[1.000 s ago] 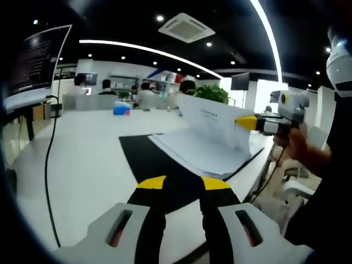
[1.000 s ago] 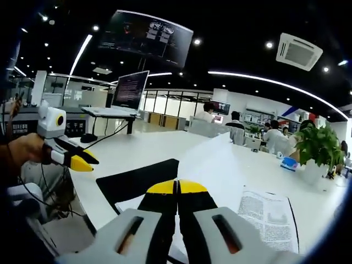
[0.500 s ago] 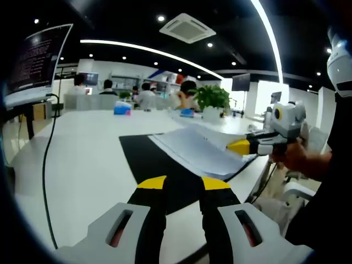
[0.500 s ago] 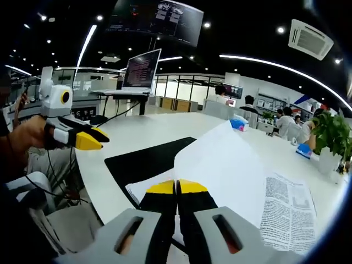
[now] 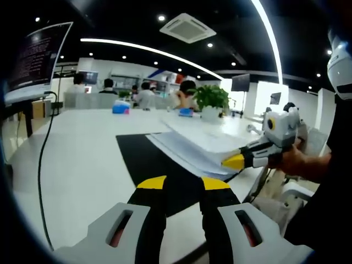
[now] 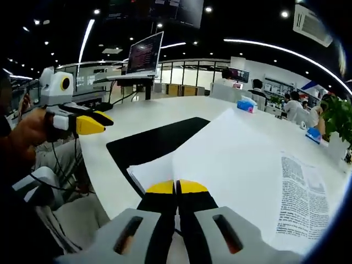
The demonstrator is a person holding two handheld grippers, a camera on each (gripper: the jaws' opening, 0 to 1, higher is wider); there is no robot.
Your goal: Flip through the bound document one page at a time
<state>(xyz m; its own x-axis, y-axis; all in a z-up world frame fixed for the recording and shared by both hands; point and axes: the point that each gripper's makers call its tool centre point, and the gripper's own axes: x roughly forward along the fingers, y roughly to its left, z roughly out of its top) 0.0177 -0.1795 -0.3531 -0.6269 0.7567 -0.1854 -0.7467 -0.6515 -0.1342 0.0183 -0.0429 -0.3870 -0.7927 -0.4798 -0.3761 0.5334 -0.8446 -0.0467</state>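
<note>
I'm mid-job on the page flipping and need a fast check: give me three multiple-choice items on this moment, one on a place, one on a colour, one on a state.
1. Where does the bound document lie?
A. on the black mat
B. on a chair
C. on the laptop

2. What colour are the tips of the tongs?
A. red
B. yellow
C. green

3. How do the right tongs stand?
A. wide open above the table
B. open around the plant
C. shut on a page

Answers:
1 A: the bound document rests on the black mat on the white table.
2 B: the left tongs and right tongs both end in yellow.
3 C: their tips meet at the edge of the page.
</note>
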